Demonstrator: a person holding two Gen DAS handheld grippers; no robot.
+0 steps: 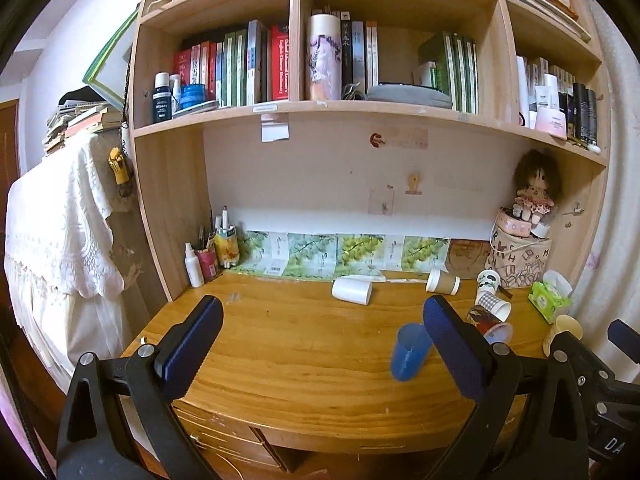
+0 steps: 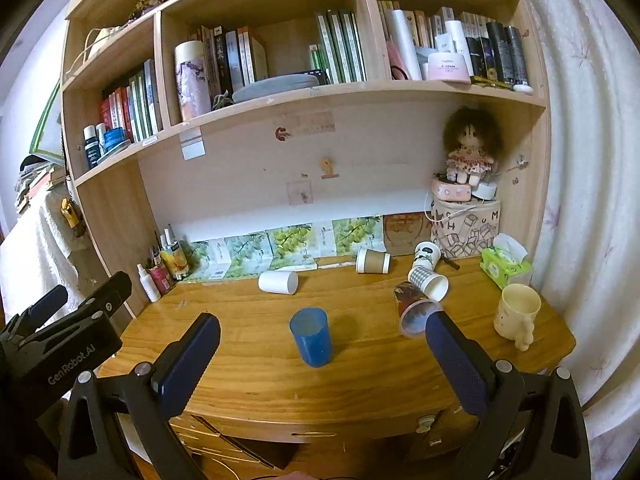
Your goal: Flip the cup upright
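A blue plastic cup (image 2: 311, 336) stands upright, mouth up, on the wooden desk (image 2: 360, 376); it also shows in the left wrist view (image 1: 410, 352). Several cups lie on their sides behind it: a white cup (image 2: 279, 282), a brown paper cup (image 2: 373, 261), a checked cup (image 2: 427, 278) and a dark patterned cup (image 2: 414, 309). My right gripper (image 2: 322, 344) is open, above the desk's front edge, with the blue cup between and beyond its fingers. My left gripper (image 1: 322, 330) is open and empty, left of the blue cup.
A cream mug (image 2: 516, 314) stands upright at the desk's right edge beside a green tissue pack (image 2: 505, 266). A patterned bag with a doll (image 2: 468, 224) is at the back right. Bottles and pens (image 2: 162, 268) stand back left. Shelves hang above.
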